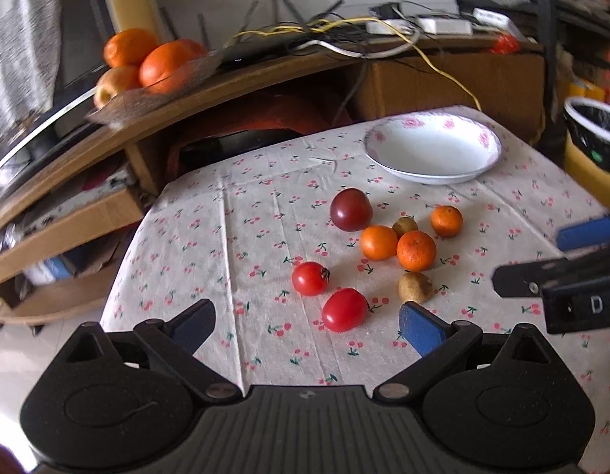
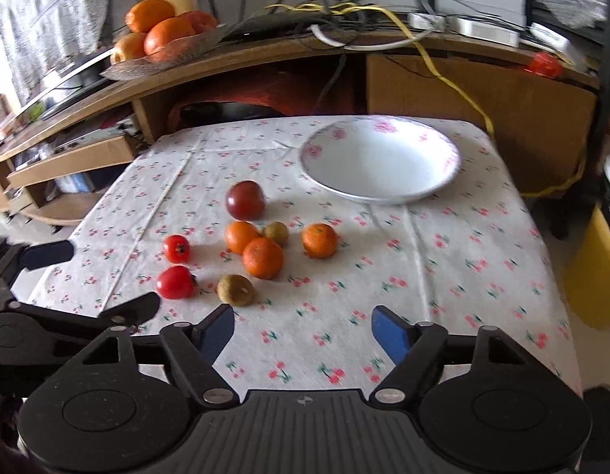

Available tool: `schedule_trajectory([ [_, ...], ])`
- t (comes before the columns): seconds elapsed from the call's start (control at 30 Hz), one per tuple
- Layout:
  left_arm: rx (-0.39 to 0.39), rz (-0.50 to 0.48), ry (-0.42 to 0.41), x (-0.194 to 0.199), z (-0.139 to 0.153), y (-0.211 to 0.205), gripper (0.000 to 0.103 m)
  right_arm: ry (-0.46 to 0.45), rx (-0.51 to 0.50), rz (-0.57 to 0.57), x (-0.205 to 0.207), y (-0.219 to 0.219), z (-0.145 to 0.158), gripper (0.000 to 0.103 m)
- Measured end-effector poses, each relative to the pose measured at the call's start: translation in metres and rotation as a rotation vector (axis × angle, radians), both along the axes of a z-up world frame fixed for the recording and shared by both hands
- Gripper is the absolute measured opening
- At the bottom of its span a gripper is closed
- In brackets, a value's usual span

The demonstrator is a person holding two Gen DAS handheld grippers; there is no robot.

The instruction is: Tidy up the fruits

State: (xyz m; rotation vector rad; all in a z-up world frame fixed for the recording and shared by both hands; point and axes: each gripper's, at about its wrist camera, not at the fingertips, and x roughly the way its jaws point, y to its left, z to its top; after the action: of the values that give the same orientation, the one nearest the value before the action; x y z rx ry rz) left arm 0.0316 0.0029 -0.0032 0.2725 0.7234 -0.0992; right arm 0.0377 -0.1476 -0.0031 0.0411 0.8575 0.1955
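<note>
Nothing has been sorted yet, by the look of it: the white floral bowl (image 2: 380, 158) in the upper middle of the right wrist view sits empty, while the fruits lie loose on the cherry-print tablecloth (image 2: 443, 276) at centre left. There's a dark plum (image 2: 244, 200), three oranges (image 2: 262, 257), two red tomatoes (image 2: 175, 282) and two brownish kiwis (image 2: 235, 290). The left gripper (image 1: 305, 326) and right gripper (image 2: 303, 330) both hang wide open, holding nothing, short of the pile. All eight pieces remain to move.

Right gripper (image 2: 303, 330): jaws wide apart, holding nothing, over the table's near edge.
Bowl (image 2: 435, 185): white, floral rim, near the far edge.
Fruit: dark tomato (image 2: 244, 200), three oranges (image 2: 262, 257), two red tomatoes (image 2: 175, 282), mid-table.
</note>
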Motion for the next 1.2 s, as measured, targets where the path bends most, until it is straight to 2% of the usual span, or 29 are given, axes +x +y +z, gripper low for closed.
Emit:
schedule_trajectory([
  [0.13, 0.028, -0.078, -0.005, 0.013, -0.007, 0.005, 0.103, 0.05, 0.003, 0.093, 0.014, 0.012, -0.01, 0.052],
  [0.17, 0.019, -0.088, 0.019, 0.016, -0.01, 0.008, 0.102, 0.064, 0.004, 0.109, 0.018, 0.016, -0.014, 0.052],
  [0.23, -0.028, -0.1, 0.044, 0.023, -0.015, 0.014, 0.099, 0.088, 0.015, 0.136, 0.022, 0.021, -0.019, 0.045],
  [0.4, -0.068, -0.137, 0.115, 0.037, -0.028, 0.016, 0.087, 0.121, 0.016, 0.192, 0.032, 0.027, -0.03, 0.035],
  [0.57, -0.081, -0.157, 0.162, 0.047, -0.033, 0.015, 0.076, 0.124, 0.039, 0.22, 0.042, 0.027, -0.034, 0.031],
  [0.67, -0.114, -0.163, 0.196, 0.051, -0.035, 0.017, 0.067, 0.123, 0.049, 0.244, 0.048, 0.028, -0.035, 0.025],
  [0.73, -0.117, -0.169, 0.205, 0.052, -0.038, 0.017, 0.066, 0.122, 0.059, 0.263, 0.052, 0.03, -0.036, 0.018],
  [0.83, -0.117, -0.184, 0.21, 0.052, -0.041, 0.017, 0.057, 0.11, 0.05, 0.289, 0.053, 0.037, -0.036, 0.018],
  [0.93, -0.129, -0.187, 0.215, 0.054, -0.04, 0.017, 0.055, 0.108, 0.047, 0.29, 0.056, 0.036, -0.036, 0.017],
  [1.0, -0.132, -0.195, 0.214, 0.055, -0.04, 0.016, 0.048, 0.112, 0.056, 0.284, 0.058, 0.034, -0.037, 0.017],
  [1.1, -0.145, -0.21, 0.224, 0.057, -0.039, 0.013, 0.039, 0.116, 0.065, 0.275, 0.06, 0.033, -0.036, 0.022],
  [1.2, -0.141, -0.216, 0.223, 0.056, -0.039, 0.011, 0.037, 0.105, 0.056, 0.281, 0.061, 0.034, -0.037, 0.022],
])
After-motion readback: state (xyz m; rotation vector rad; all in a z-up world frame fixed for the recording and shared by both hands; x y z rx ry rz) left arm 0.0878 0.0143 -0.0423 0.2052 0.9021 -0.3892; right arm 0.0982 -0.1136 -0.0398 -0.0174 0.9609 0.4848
